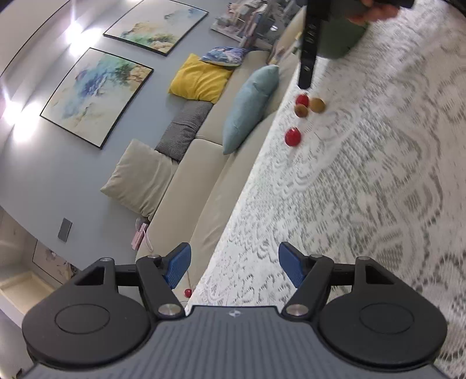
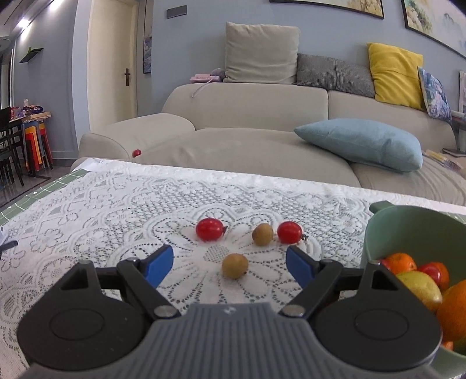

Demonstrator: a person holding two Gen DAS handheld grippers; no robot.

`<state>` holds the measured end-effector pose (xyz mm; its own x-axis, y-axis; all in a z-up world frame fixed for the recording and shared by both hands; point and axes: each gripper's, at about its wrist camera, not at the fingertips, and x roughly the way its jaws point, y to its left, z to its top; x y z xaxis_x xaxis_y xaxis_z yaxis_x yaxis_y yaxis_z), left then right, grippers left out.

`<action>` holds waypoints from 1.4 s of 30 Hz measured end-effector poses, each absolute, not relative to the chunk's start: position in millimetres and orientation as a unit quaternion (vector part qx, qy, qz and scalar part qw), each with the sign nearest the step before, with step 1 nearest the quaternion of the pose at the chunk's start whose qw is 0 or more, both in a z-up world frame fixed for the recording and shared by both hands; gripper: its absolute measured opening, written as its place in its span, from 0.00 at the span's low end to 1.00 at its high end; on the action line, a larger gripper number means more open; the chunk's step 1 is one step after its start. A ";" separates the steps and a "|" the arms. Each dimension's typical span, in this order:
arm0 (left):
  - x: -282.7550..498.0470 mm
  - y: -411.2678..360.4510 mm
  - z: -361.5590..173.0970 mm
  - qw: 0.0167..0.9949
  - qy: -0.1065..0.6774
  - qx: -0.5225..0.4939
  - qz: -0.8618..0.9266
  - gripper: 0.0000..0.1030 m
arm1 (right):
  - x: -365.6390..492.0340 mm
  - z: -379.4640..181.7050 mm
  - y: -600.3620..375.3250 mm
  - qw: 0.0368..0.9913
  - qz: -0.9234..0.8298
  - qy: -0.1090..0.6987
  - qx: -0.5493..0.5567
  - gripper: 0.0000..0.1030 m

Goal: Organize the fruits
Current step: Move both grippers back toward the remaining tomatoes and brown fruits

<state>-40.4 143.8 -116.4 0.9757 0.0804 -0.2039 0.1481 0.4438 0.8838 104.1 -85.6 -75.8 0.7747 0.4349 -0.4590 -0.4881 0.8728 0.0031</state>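
Observation:
In the right wrist view, two red cherry tomatoes and two small brown fruits lie on the lace tablecloth. My right gripper is open, and the nearer brown fruit sits just ahead between its blue pads, untouched. A green bowl at the right holds oranges and a lemon. In the left wrist view my left gripper is open and holds nothing. It hangs over the table's edge, far from the fruit cluster and a lone tomato.
A beige sofa with cushions runs along the table's far side. One stray red tomato lies on the sofa seat near the table corner, also in the left wrist view. A hand holds the right gripper beside the bowl.

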 end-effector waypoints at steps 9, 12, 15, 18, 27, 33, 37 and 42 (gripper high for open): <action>-53.1 126.5 -127.0 0.853 0.100 0.511 -0.032 0.79 | 107.0 -80.2 -84.9 0.938 0.243 0.240 -0.056 0.79; -53.2 125.0 -131.7 0.856 0.101 0.506 -0.027 0.79 | 108.0 -81.0 -86.4 0.938 0.241 0.243 -0.054 0.79; -52.1 128.2 -135.2 0.851 0.095 0.515 -0.025 0.79 | 109.6 -81.2 -88.7 0.938 0.238 0.246 -0.050 0.79; -49.3 131.2 -138.0 0.843 0.086 0.530 -0.025 0.79 | 111.1 -83.5 -88.2 0.937 0.237 0.251 -0.049 0.79; -44.5 133.8 -140.7 0.840 0.080 0.536 -0.028 0.79 | 112.7 -84.8 -87.0 0.936 0.236 0.256 -0.049 0.79; -49.2 138.6 -138.1 0.849 0.090 0.521 -0.012 0.79 | 112.9 -84.9 -87.6 0.935 0.236 0.259 -0.049 0.79; -63.4 146.6 -134.4 0.852 0.104 0.512 0.019 0.79 | 112.6 -83.2 -87.7 0.935 0.238 0.257 -0.047 0.79; -72.4 143.4 -113.6 0.858 0.092 0.503 0.037 0.84 | 113.0 -80.6 -86.4 0.934 0.245 0.257 -0.042 0.79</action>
<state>-72.4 143.4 -113.6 0.9802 0.1565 -0.1216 0.0297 0.4907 0.8708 113.0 -86.4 -80.6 0.7486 0.4355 -0.4999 -0.4782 0.8769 0.0478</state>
